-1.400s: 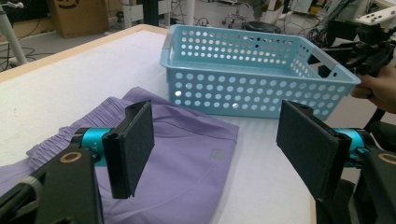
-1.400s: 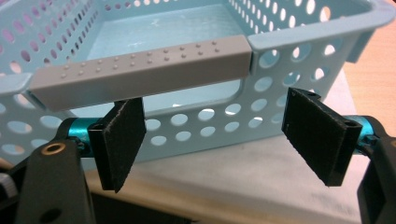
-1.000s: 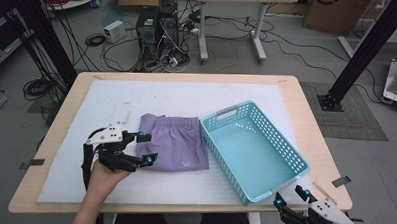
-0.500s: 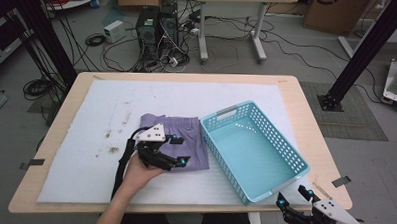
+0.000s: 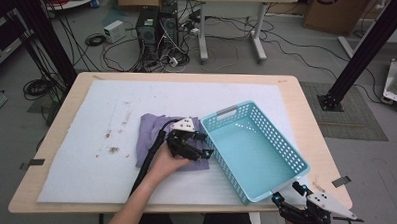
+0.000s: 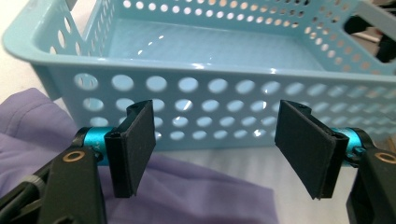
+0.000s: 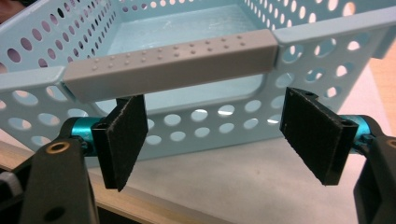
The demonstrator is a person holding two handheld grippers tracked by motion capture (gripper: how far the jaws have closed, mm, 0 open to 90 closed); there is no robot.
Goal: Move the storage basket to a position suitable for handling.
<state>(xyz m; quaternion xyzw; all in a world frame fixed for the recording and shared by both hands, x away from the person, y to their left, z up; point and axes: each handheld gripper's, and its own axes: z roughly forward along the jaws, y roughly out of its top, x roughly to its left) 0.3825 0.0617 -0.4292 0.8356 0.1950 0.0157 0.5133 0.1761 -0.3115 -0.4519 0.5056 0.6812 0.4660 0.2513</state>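
Tabletop: wooden, covered by a white mat with a few dark specks left of centre.

Light blue perforated basket sits diagonally on the mat's right half, empty, one grey handle at its far end. Near corner reaches the front edge of the tabletop.

Purple cloth lies flat on the mat just left of the basket, its right edge close to the basket's long wall.

Left gripper: held over the cloth's right part, pointed at the basket wall. In the left gripper view its jaws stand wide apart with nothing between them; the basket wall is right ahead, the cloth beneath.

Right gripper: at the front right edge of the tabletop, just off the basket's near corner. In the right gripper view the jaws are spread, holding nothing; the basket's near grey handle sits just ahead and slightly above them, apart from both pads.
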